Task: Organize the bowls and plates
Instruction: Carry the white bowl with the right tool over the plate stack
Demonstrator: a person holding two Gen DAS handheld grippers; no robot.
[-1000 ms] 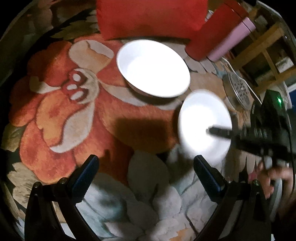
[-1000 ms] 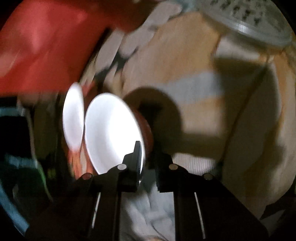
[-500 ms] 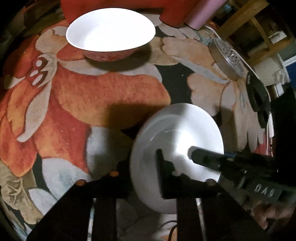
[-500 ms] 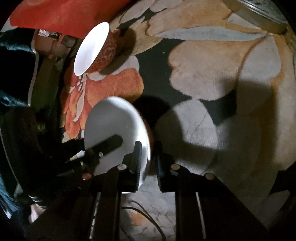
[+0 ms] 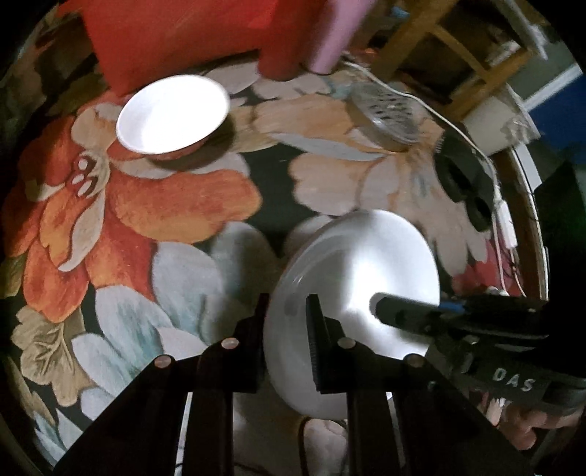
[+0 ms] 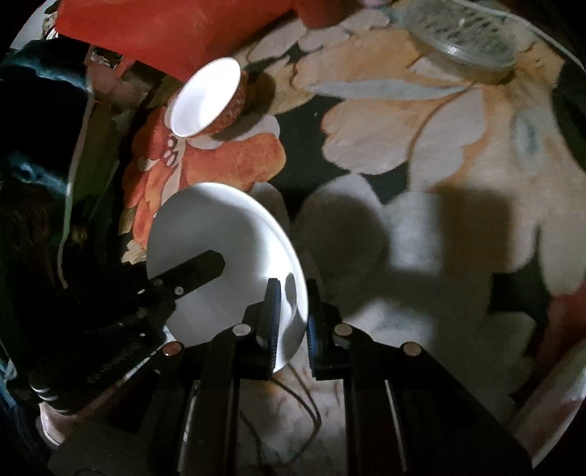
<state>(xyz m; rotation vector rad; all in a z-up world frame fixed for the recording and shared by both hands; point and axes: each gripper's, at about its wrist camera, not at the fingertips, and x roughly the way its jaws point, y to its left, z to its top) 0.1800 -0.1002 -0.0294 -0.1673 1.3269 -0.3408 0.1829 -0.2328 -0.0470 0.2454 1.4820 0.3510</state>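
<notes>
A: Two grippers on one dish here. The white plate [image 5: 351, 293] hangs clear above the floral rug [image 5: 154, 219], tilted, its rim pinched on opposite sides.

B: Take the left gripper [image 5: 285, 329] first. The near edge of the plate runs right down between its fingers: one finger behind the rim, the other laid across the white face. Those jaws have just been closing, and now they clamp the rim.

A: And the right gripper [image 6: 291, 318]?

B: The same from the far side. In its own view the plate's edge [image 6: 223, 263] slots between the two pads, jaws nearly together, gripping the rim. Its dark finger also shows in the left view, reaching in over the plate's right side.

A: So the plate sits squarely in both bites, neither grip slack?

B: Both tight on it. Its shadow falls on the pale petals beneath.

A: What else is out there?

B: A white bowl with a red patterned outside [image 5: 172, 113] stands on the rug, well apart from the plate, near a red cushion [image 5: 175, 33]. Farther right lies a round perforated lid [image 5: 384, 113], with a white cable [image 5: 457, 128] trailing past it.

A: The bowl upright?

B: Upright, on the orange flower.
</notes>
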